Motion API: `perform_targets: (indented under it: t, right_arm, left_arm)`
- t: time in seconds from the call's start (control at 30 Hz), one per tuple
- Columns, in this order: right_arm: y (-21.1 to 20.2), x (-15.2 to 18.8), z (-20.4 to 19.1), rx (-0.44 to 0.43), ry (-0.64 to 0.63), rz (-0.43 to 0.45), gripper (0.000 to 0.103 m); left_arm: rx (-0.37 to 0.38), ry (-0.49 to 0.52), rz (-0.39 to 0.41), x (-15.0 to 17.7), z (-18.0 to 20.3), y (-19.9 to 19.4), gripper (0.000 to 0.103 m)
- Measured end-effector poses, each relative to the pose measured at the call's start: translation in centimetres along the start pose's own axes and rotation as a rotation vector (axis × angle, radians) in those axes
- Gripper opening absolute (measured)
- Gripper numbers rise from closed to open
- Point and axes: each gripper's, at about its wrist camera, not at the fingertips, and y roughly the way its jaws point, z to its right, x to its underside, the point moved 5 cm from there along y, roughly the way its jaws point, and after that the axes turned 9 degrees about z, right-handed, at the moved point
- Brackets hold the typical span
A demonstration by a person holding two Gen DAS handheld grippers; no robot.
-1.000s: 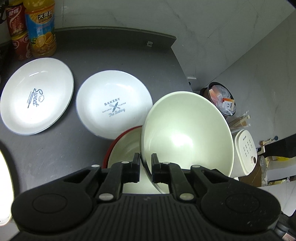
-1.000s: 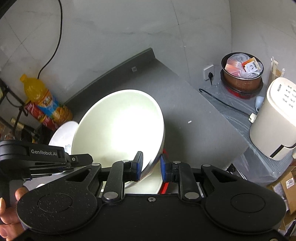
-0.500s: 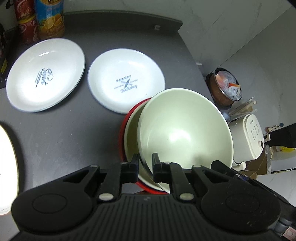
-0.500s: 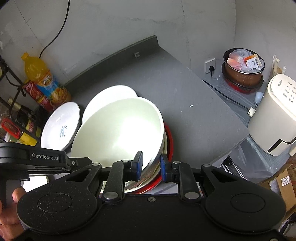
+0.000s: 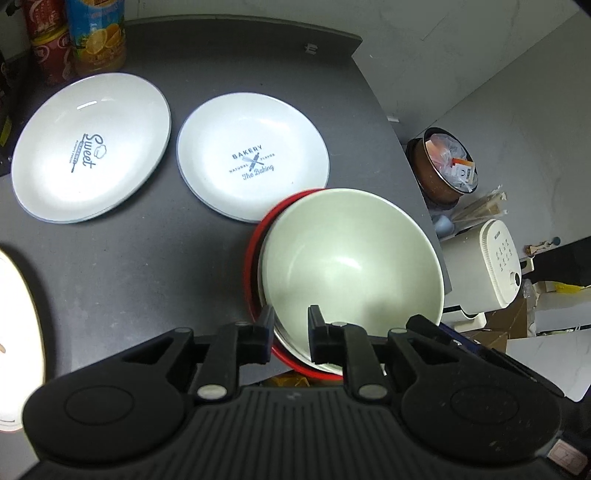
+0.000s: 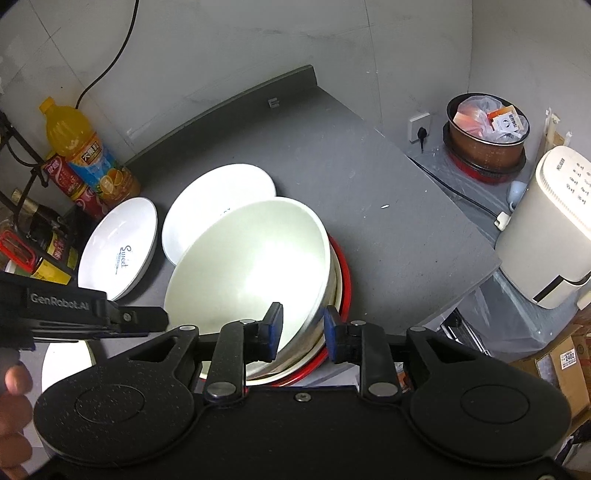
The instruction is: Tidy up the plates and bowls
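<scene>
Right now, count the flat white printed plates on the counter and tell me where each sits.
2. The Sweet plate lies at the left near the drinks; the Bakery plate lies beside it, its near edge hidden under the stacked bowls. A bright rim at the far left may be another dish.

Red bowl point(image 5: 255, 254) – almost wholly covered by the cream bowl point(image 5: 351, 254) nested in it; only a rim crescent shows, and in the right wrist view point(image 6: 341, 266) likewise. A further pale rim shows between them; count of nested bowls cannot be told.

Bakery plate point(image 5: 253, 157) – near edge overlapped by the bowls; in the right wrist view point(image 6: 207, 199) its print is mostly hidden.

Bright plate point(image 5: 14, 332) – cut off by the left edge, overexposed, detail lost.

Orange bottle point(image 5: 98, 35) and red can point(image 5: 48, 48) – tops cut off by the upper edge.

Bin point(image 6: 485, 129) contents – too small to identify.
</scene>
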Motion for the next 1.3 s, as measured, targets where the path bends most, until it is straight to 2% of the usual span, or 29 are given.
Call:
perform_targets:
  t: [0.27,0.33,0.37,0.47,0.8,0.93,1.03,1.07,1.1,1.17,1.2,1.3]
  right_arm:
    - [-1.1,-0.5,0.0,0.011,0.001,0.032,0.025]
    - [-1.2,-0.5,0.1,0.027,-0.013,0.053,0.018]
    - [-1.1,-0.4,0.2,0.031,-0.014,0.053,0.01]
    - [-0.4,0.1,0.5,0.046,-0.011,0.041,0.002]
    - [-0.9,1.5,-1.2,0.065,-0.003,0.001,0.001]
    - [-1.6,1.9,-2.6,0.046,-0.003,0.005,0.002]
    - [-2.0,2.3,-4.0,0.025,-0.002,0.012,0.006]
    - [-2.1,2.4,-4.5,0.018,0.003,0.014,0.013]
    - [-2.2,2.5,-5.0,0.009,0.009,0.018,0.025]
    - [-2.4,2.6,-6.1,-0.006,0.007,0.027,0.04]
    - [-2.5,2.6,-6.6,-0.013,0.0,0.031,0.045]
    - [-2.7,3.0,-8.6,-0.043,-0.022,0.029,0.05]
  left_arm:
    - [-0.026,-0.016,0.007,-0.5,-1.7,-0.7,0.017]
    - [-0.03,-0.024,0.008,-0.6,-2.3,-0.9,0.02]
    - [-0.029,-0.026,0.01,-0.7,-2.5,-1.0,0.024]
    - [-0.025,-0.014,0.03,-0.9,-3.0,-1.6,0.034]
    - [-0.041,-0.047,0.041,-0.7,-6.5,-3.2,0.038]
    - [-0.058,-0.032,0.058,-0.3,-7.9,-4.3,0.045]
    - [-0.074,-0.027,0.066,0.1,-9.2,-5.1,0.05]
    - [-0.081,-0.026,0.069,0.2,-9.7,-5.4,0.052]
    - [-0.09,-0.026,0.071,0.4,-10.2,-5.7,0.054]
    - [-0.104,-0.026,0.084,0.6,-11.2,-6.4,0.063]
    - [-0.113,-0.025,0.094,0.7,-11.8,-6.8,0.065]
    - [-0.133,-0.027,0.112,1.1,-13.4,-7.9,0.073]
